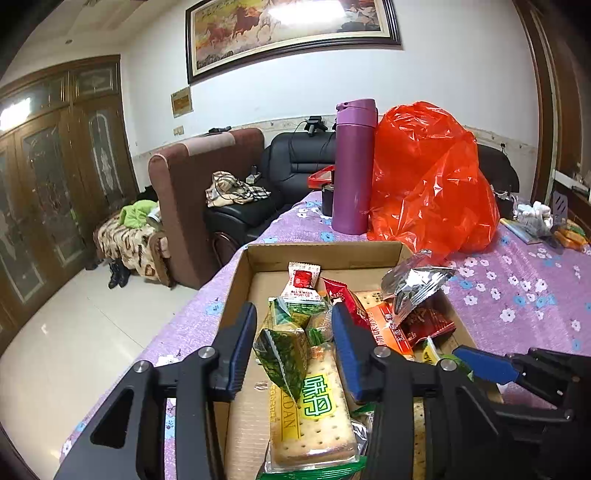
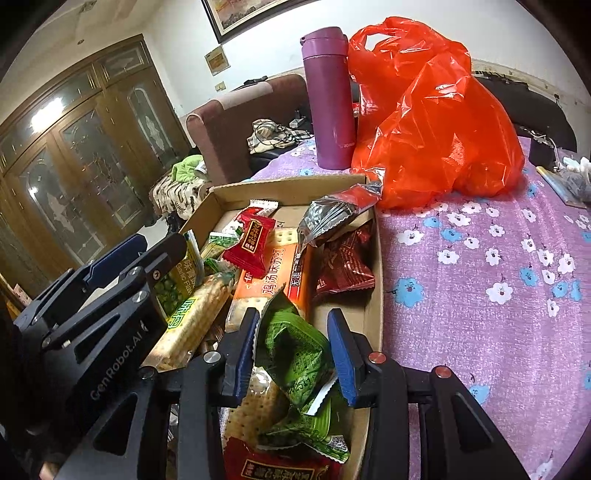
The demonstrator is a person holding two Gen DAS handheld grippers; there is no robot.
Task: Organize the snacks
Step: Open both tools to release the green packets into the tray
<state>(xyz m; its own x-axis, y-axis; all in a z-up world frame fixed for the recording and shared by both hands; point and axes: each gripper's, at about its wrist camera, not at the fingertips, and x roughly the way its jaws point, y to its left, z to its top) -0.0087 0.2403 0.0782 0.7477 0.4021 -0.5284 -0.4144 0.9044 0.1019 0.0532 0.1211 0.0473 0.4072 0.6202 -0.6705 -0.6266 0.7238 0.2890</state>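
- A living room with a white wall, a framed horse painting [image 1: 291, 33], carved wooden cabinet doors [image 1: 55, 177], a brown armchair [image 1: 195, 184] and a black sofa [image 1: 295, 158] lies behind the bench [image 1: 517, 295], which wears a purple cloth with white and blue flowers.
- A shallow cardboard box [image 1: 242, 280] sits near the bench's left edge and holds the snacks in a loose heap.
- Behind the box stand a purple flask [image 1: 352, 166], upright, and just beside it a bulging orange-red plastic bag [image 1: 432, 177].
- A silver foil packet [image 1: 413, 288] leans over the box's far right corner, partly on the rim.
- Inside the box: a white-and-red small sachet [image 1: 303, 284] at the far side, a dark red wrapper [image 2: 341, 262] by the right wall, and an orange cracker pack [image 2: 271, 280] lying flat mid-box.
- The left tool [image 1: 293, 350] hovers over the box's near half, its blue-padded jaws spread with a gap either side of a green triangular packet [image 1: 282, 350]; the packet sits between them, and a pad looks close to it, but no firm pinch shows.
- Under that packet lies a long clear-wrapped cracker pack [image 1: 314, 406] with a green label.
- The right tool [image 2: 291, 350] is over the box's near right part, jaws apart around a crumpled green wrapper [image 2: 295, 354]; the left pad is right at the wrapper's torn edge, the right pad stands clear.
- In the right wrist view the left tool appears at the left, over a green pea packet [image 2: 177, 280].
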